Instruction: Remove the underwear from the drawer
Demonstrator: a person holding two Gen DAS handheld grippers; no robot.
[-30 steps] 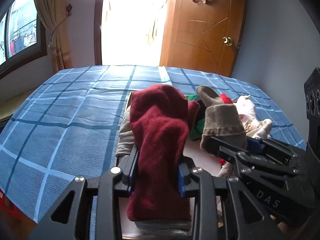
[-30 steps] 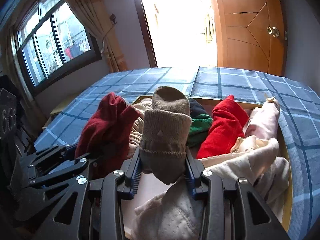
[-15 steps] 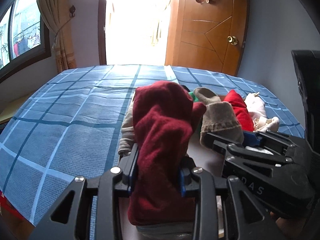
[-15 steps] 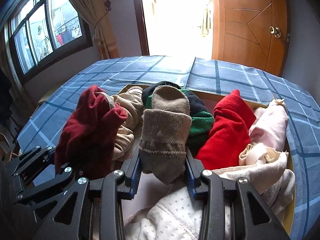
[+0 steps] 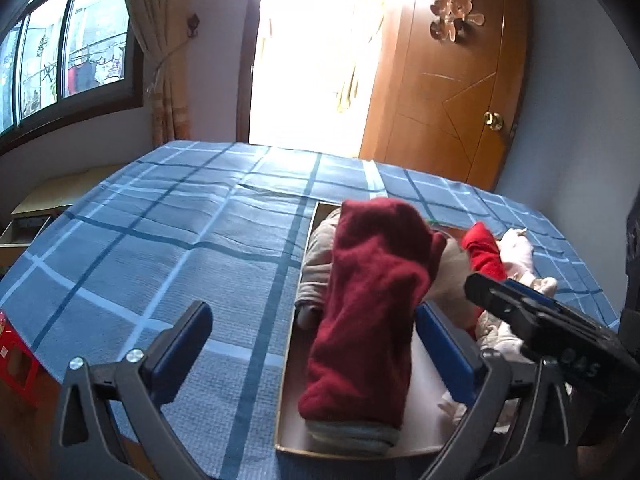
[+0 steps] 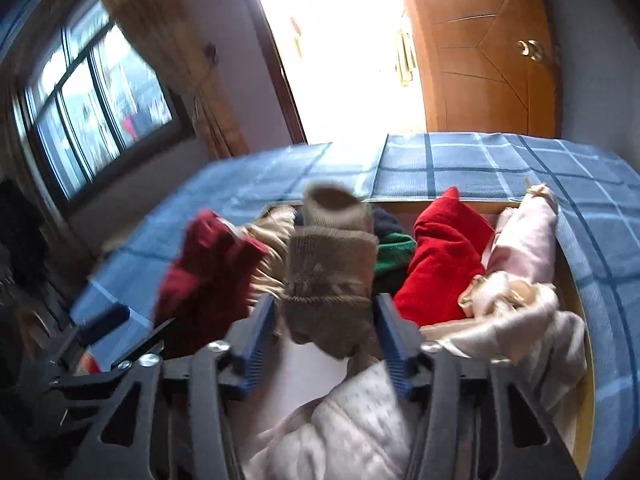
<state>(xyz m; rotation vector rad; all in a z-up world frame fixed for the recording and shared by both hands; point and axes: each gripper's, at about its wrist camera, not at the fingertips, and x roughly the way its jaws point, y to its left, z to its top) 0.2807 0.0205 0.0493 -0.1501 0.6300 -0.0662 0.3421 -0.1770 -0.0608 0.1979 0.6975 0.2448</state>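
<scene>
A shallow drawer [image 5: 289, 364] lies on the bed, packed with rolled underwear. My left gripper [image 5: 316, 320] has its jaws opening wide around a dark red roll [image 5: 368, 312]. That roll stands free in the drawer's left end, close to the right pad, with neither pad pressing it. My right gripper [image 6: 326, 308] has its jaws opening too. A tan knitted roll [image 6: 332, 264] sits between the blue pads [image 6: 260, 328], which stand just off its sides. The dark red roll [image 6: 208, 272] is blurred at the left of the right wrist view.
A bright red roll [image 6: 444, 260], a green and black one [image 6: 394, 252], pink and cream pieces [image 6: 524, 240] and a white dotted garment [image 6: 340, 428] fill the drawer [image 6: 585, 320]. Blue checked bedsheet [image 5: 160, 248] spreads left and beyond. A red box [image 5: 16, 364] sits at the bed's near left corner.
Both grippers have gone from shut on their rolls to open: the left jaws swung wide off the dark red roll, the right jaws parted from the tan roll. Both views shifted slightly.
</scene>
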